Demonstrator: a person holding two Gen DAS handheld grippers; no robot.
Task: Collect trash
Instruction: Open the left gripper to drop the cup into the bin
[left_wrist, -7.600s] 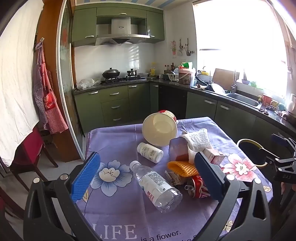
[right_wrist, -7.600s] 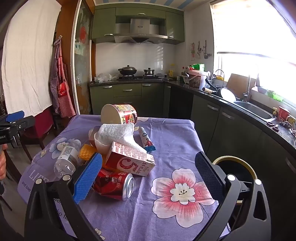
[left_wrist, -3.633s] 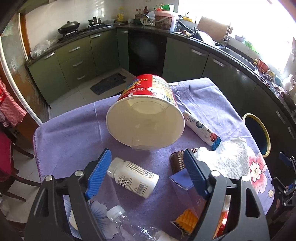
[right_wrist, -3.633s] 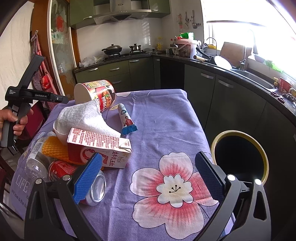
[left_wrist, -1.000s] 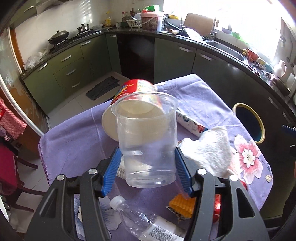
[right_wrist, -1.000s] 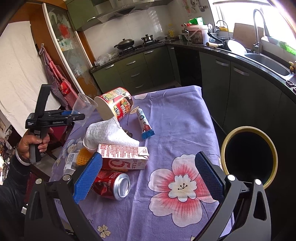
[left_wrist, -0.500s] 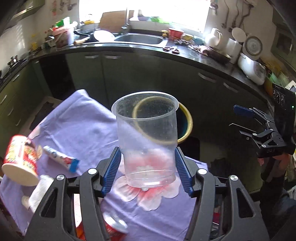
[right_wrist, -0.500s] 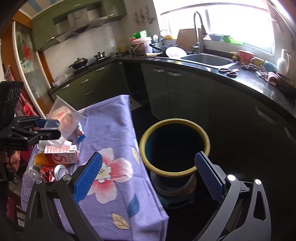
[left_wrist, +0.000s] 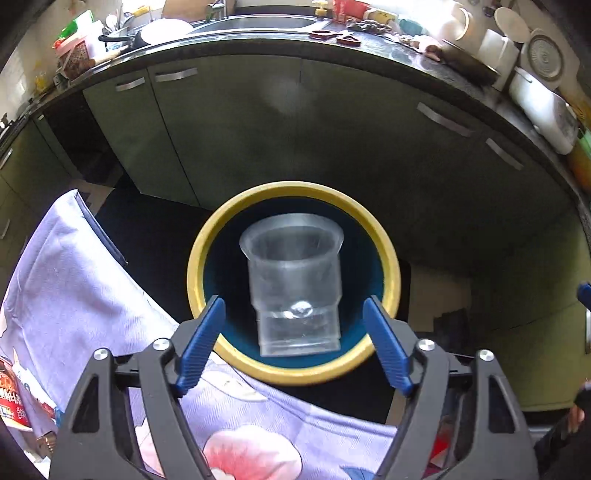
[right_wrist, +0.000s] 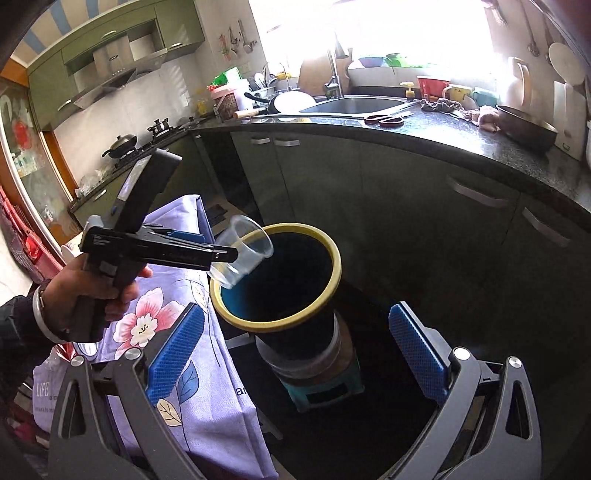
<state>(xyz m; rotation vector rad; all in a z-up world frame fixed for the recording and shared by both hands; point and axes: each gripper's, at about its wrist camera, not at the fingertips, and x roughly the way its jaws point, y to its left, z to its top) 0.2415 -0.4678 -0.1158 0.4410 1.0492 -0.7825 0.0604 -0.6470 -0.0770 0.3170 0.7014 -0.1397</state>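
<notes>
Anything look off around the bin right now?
The clear plastic cup is loose between the wide-open left hand-held gripper, motion-blurred and tilted over the yellow-rimmed trash bin. From the right wrist view it sits near the rim, not the centre. Nothing spilled or damaged.

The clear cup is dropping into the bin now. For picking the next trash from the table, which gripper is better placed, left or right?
Probably the left gripper: its fingers are open, the clear cup is already free over the bin, and it hangs at the purple tablecloth edge. The right gripper, open too, points at the bin.
</notes>
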